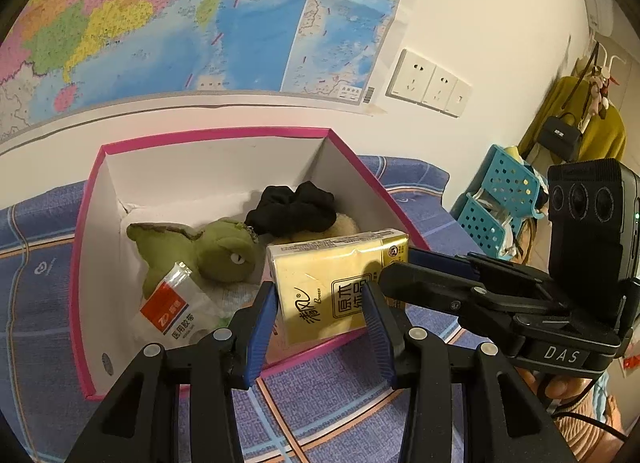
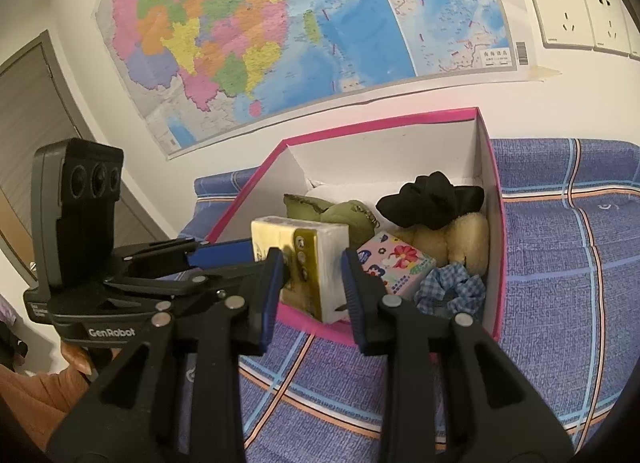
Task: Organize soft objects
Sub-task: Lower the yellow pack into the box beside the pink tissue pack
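Left wrist: yellow tissue pack (image 1: 338, 283), glossy wrapper with printed characters, clamped by both grippers' jaws.

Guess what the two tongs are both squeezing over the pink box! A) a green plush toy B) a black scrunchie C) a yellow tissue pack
C: the yellow tissue pack sits between the blue pads of the left tongs, and the right tongs pinch its end, above the pink box.
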Demonstrator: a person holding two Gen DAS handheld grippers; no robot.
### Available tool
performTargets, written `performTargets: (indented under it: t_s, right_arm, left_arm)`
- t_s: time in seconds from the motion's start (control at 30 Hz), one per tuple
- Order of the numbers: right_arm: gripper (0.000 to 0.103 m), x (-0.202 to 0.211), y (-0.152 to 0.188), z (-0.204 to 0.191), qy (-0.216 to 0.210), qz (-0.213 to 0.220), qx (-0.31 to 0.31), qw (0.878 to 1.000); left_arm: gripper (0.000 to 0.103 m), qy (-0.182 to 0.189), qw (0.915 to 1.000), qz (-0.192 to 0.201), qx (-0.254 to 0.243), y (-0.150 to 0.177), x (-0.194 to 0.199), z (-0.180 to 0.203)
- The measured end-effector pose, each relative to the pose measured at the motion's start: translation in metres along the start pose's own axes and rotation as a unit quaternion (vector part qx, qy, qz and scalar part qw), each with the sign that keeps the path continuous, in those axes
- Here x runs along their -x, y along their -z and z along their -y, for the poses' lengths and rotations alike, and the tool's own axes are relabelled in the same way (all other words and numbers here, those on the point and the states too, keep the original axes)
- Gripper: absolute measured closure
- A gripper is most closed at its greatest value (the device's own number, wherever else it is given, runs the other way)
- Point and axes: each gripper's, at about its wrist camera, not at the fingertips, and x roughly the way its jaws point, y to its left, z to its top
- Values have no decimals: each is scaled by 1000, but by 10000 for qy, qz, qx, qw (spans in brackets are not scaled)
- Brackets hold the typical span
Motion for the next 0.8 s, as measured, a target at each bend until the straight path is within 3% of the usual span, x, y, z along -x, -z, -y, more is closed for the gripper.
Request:
performTargets:
  t_s: [0.8]
  right_arm:
    - [70,-19,-4,13,32,-144,-186,9997]
  left_arm:
    - [60,-76,9997,-176,136,-1,-18,-9]
